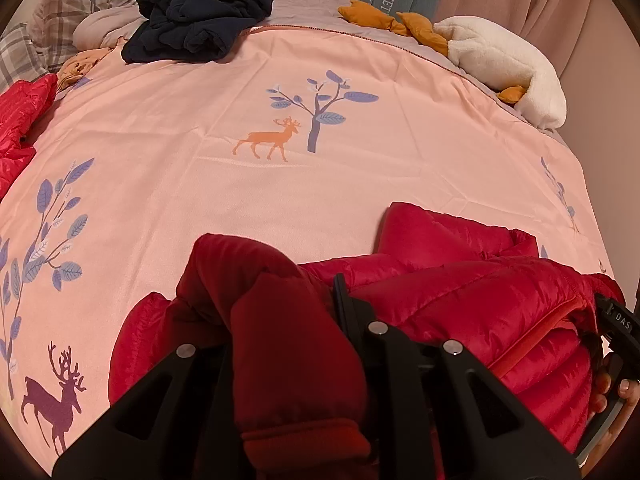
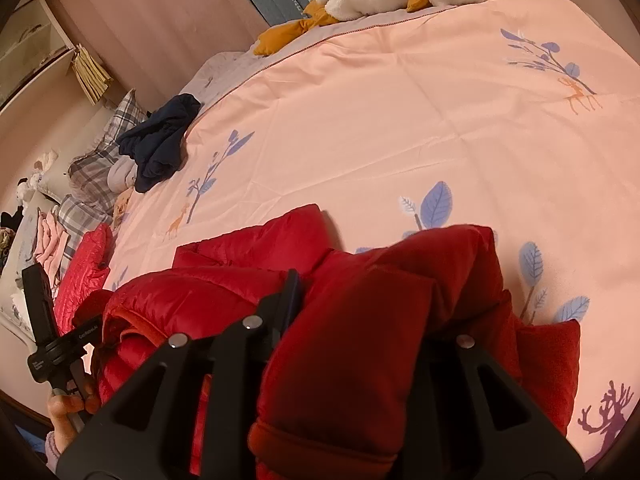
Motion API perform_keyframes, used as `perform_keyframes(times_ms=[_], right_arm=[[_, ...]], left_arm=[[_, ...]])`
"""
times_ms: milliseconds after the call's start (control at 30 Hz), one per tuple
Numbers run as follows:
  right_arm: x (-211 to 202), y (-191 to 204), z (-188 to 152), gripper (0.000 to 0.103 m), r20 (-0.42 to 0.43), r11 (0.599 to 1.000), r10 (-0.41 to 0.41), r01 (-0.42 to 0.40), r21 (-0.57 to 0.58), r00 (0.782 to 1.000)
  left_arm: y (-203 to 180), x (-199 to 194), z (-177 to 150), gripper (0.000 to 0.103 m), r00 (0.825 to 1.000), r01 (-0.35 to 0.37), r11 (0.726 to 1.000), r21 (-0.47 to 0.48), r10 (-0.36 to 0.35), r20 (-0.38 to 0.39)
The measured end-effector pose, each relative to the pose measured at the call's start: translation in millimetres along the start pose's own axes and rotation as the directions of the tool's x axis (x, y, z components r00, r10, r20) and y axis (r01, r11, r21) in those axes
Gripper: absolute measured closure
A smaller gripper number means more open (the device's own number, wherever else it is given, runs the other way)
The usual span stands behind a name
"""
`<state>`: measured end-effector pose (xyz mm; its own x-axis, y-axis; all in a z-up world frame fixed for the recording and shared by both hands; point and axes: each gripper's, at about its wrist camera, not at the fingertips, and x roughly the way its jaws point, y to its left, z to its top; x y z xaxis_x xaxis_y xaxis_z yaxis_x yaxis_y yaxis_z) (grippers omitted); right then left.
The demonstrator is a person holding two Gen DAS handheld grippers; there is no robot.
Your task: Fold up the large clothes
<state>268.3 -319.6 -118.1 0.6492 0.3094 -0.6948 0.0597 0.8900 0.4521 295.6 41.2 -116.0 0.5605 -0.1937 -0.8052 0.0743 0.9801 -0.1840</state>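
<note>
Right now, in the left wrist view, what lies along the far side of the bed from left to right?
Plaid pillow → navy garment → mustard-coloured plush piece → white plush toy.

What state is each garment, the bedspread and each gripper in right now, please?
Red puffer jacket: bunched near the bed's edge, a sleeve in each gripper.
Left gripper: shut on a sleeve.
Right gripper: shut on the other sleeve.
Navy garment: crumpled, unfolded.
Pink bedspread: spread flat.
</note>
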Motion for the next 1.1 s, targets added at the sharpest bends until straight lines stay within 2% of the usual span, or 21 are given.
perform_keyframes(times_ms=[333,533,600,800,967,1100], right_arm=[[-7,-1,-2,0.072,0.014,0.999,0.032,-0.032,0.012,0.999],[-19,3,-1,0.054,0.039,0.999,0.052,-0.053,0.013,0.998],[-23,2,0,0.044,0.046,0.998,0.061,-0.062,0.018,0.997],[-39,2,4,0.032,0.084,0.996,0.082,-0.084,0.025,0.993],[-50,-2,6,0.026,0.120,0.995,0.083,-0.089,0.042,0.989],[-48,-5,5,0.026,0.115,0.997,0.063,-0.068,0.046,0.991]], left_arm=[[0,0,0,0.086,1.000,0.000,1.000,0.000,0.000,0.002],[5,-3,-2,0.086,0.999,0.031,0.999,-0.038,-0.030,0.012],[7,-6,-2,0.086,0.999,0.046,0.997,-0.057,-0.045,0.019],[15,-20,0,0.082,0.991,0.124,0.984,-0.125,-0.117,0.062],[17,-31,2,0.055,0.975,0.214,0.964,-0.156,-0.200,0.101],[13,-35,2,0.054,0.974,0.211,0.966,-0.148,-0.196,0.110]])
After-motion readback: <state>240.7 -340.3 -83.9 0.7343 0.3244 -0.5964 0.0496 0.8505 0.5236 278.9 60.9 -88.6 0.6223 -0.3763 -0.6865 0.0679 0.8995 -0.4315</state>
